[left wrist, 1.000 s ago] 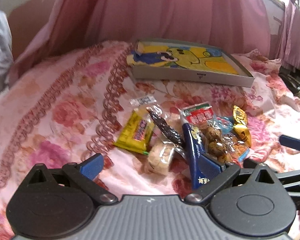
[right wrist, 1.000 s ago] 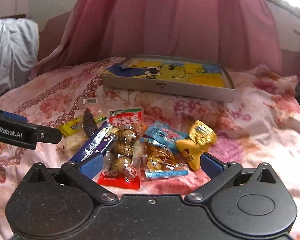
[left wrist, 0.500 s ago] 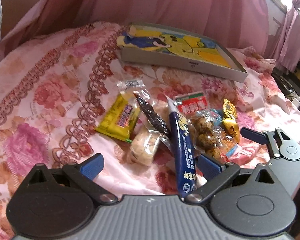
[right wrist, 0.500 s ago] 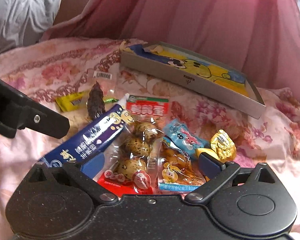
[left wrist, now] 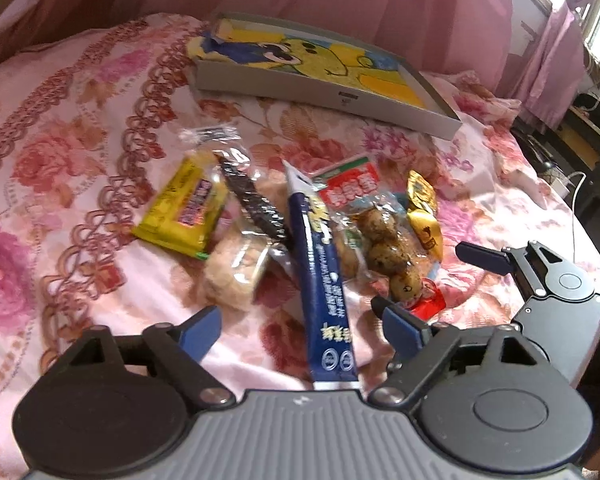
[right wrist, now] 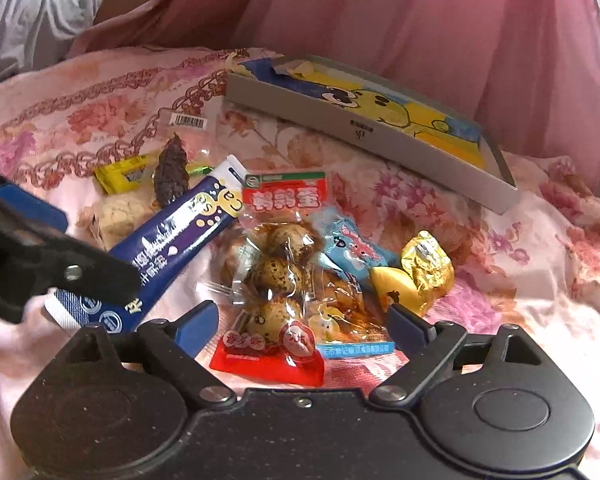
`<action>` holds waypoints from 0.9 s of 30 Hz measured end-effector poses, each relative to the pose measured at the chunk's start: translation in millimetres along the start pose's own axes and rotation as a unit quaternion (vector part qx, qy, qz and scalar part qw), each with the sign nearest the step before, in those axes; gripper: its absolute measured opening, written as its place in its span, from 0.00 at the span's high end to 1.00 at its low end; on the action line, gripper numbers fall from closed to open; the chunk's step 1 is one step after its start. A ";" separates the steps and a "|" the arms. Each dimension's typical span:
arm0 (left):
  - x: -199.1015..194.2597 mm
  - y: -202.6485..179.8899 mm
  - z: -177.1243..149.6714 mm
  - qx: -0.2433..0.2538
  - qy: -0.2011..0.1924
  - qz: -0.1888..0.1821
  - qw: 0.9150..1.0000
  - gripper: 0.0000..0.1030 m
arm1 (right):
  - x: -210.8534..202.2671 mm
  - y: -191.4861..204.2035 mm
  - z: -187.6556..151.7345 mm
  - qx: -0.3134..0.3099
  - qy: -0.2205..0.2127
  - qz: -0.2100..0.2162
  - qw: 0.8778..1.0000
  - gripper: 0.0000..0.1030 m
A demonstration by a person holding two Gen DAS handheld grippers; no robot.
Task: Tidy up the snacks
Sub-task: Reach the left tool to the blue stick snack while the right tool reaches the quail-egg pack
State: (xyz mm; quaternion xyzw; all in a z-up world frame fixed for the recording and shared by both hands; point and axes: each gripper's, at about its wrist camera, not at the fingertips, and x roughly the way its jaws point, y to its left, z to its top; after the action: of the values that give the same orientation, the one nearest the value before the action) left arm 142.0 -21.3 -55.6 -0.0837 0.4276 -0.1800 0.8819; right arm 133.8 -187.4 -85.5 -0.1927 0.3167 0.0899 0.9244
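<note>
A pile of snacks lies on the flowered bedspread (left wrist: 80,168). My left gripper (left wrist: 300,328) is open low over it, its fingers either side of the near end of a long dark blue stick packet (left wrist: 324,280). A yellow packet (left wrist: 184,212), a dark strip snack (left wrist: 256,204) and a wrapped round biscuit (left wrist: 236,272) lie left of the stick. My right gripper (right wrist: 304,326) is open too, straddling a clear pack of quail eggs (right wrist: 276,272). Beside that pack sit a light blue packet (right wrist: 352,248) and a gold candy (right wrist: 420,272). Behind the pile stands a shallow grey box (right wrist: 352,120) with a yellow cartoon lining.
A pink curtain (left wrist: 340,8) hangs behind the box. White bedding (right wrist: 32,12) is bunched at the far left. The bed's right edge drops to dark furniture and a white cable (left wrist: 576,184). Bare bedspread spreads to the left of the snacks.
Both grippers have come forward and down onto the pile. The blue stick now lies between my left fingers, and the egg pack between my right fingers. Nothing has been picked up.
</note>
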 end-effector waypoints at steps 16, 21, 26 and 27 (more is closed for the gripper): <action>30.8 0.4 7.2 -0.064 0.021 -0.019 0.998 0.51 | 10.2 13.8 -4.6 -0.050 -0.018 -0.015 0.998 0.18; 33.4 1.3 5.7 -0.060 0.025 -0.007 0.998 0.67 | 12.9 10.0 -5.8 -0.024 -0.011 0.001 1.000 0.22; 27.9 0.7 0.5 -0.058 0.026 -0.005 0.998 0.76 | 15.9 4.5 -6.4 0.005 0.000 0.014 1.000 0.22; 26.0 -0.7 -1.2 -0.054 0.026 -0.003 0.998 0.78 | 15.8 4.0 -6.3 0.008 0.001 0.015 1.000 0.22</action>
State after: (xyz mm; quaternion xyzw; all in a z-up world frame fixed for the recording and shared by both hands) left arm 155.7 -32.0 -75.0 -0.1277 0.4593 -0.1609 0.8642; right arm 141.5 -185.7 -101.0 -0.1811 0.3213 0.1009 0.9240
